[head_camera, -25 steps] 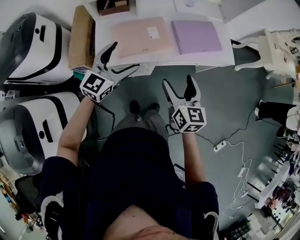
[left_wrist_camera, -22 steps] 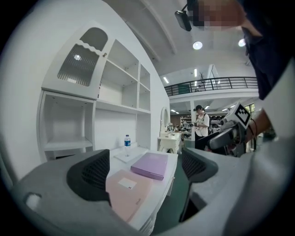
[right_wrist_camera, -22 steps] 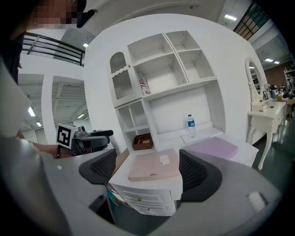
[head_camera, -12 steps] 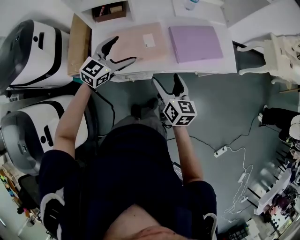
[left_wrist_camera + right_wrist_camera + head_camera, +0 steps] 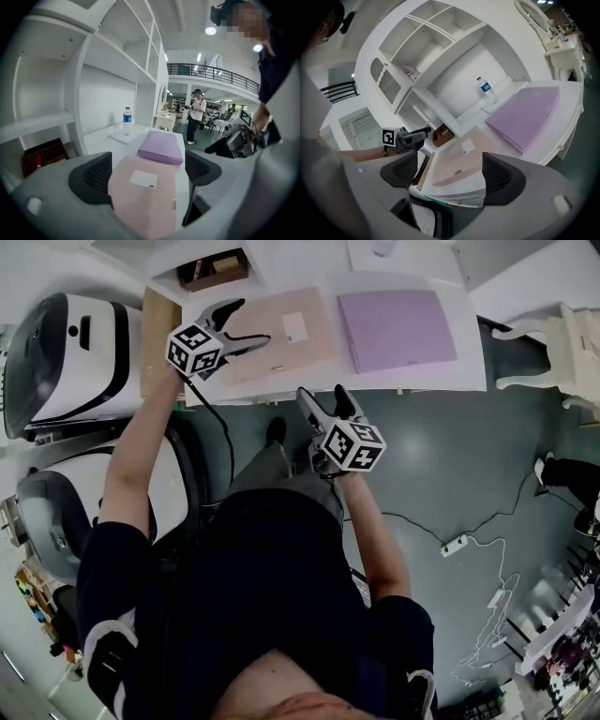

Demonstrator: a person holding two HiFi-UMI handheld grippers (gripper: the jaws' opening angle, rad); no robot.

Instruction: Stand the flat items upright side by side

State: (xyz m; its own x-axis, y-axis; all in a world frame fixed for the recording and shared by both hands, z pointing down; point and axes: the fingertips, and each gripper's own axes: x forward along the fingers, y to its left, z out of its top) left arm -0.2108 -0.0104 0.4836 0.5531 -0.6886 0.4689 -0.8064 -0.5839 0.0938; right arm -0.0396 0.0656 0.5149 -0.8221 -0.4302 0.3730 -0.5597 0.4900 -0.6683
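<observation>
Fingers spread, both | left gripper (image 5: 255, 321) at pink folder (image 5: 300, 352) left edge | right gripper (image 5: 321, 392) off table (image 5: 412, 379) edge

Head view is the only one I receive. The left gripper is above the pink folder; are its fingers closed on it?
Observer: No. The left gripper view shows the left gripper with fingers apart, and the pink folder lying flat, seen between them, not pinched.
Operator: Does the right gripper hold something?
Observer: Nothing. In its own view the right gripper is open, with nothing held between its fingers.
Operator: What stands behind the purple folder?
Observer: A water bottle, upright on a white sheet.
</observation>
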